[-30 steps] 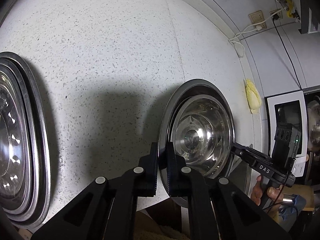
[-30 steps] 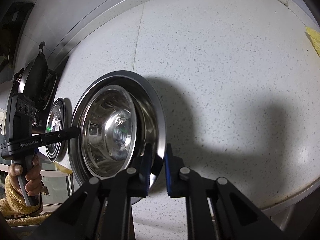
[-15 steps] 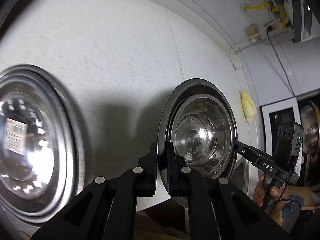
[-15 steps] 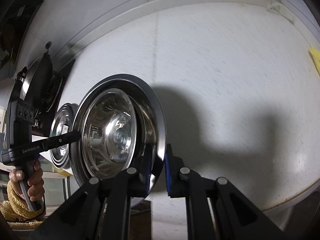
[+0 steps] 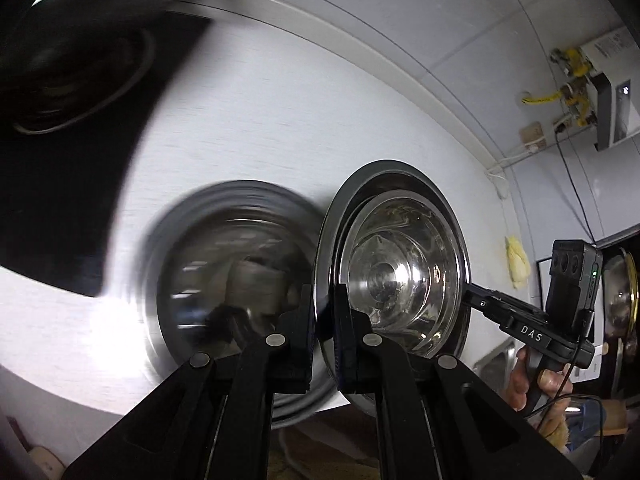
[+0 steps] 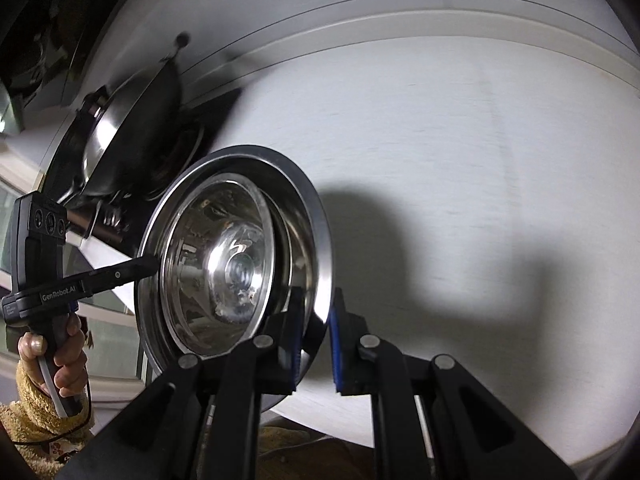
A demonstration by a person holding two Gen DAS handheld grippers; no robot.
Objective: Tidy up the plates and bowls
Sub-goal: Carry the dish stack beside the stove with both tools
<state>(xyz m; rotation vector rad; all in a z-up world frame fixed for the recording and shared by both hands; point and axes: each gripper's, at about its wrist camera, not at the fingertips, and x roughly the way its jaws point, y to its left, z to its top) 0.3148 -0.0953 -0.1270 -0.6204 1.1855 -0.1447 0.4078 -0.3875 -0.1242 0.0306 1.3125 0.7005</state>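
Both grippers hold one steel plate (image 5: 404,184) with a steel bowl (image 5: 400,276) sitting in it, lifted above the white counter. My left gripper (image 5: 323,336) is shut on the plate's rim on one side. My right gripper (image 6: 314,336) is shut on the opposite rim of the same plate (image 6: 316,236), the bowl (image 6: 216,268) showing inside. A stack of steel plates (image 5: 224,272) lies blurred on the counter just left of the held plate in the left wrist view.
A black stove top (image 5: 60,140) lies at the far left, with a lidded wok (image 6: 132,120) on it. A yellow cloth (image 5: 516,260) lies by the wall. Cables and a socket (image 5: 532,136) are on the wall at right.
Both grippers have carried the plate and bowl leftward along the counter. The plate stack has slid toward the centre of the left wrist view, and the stove and wok have come closer.
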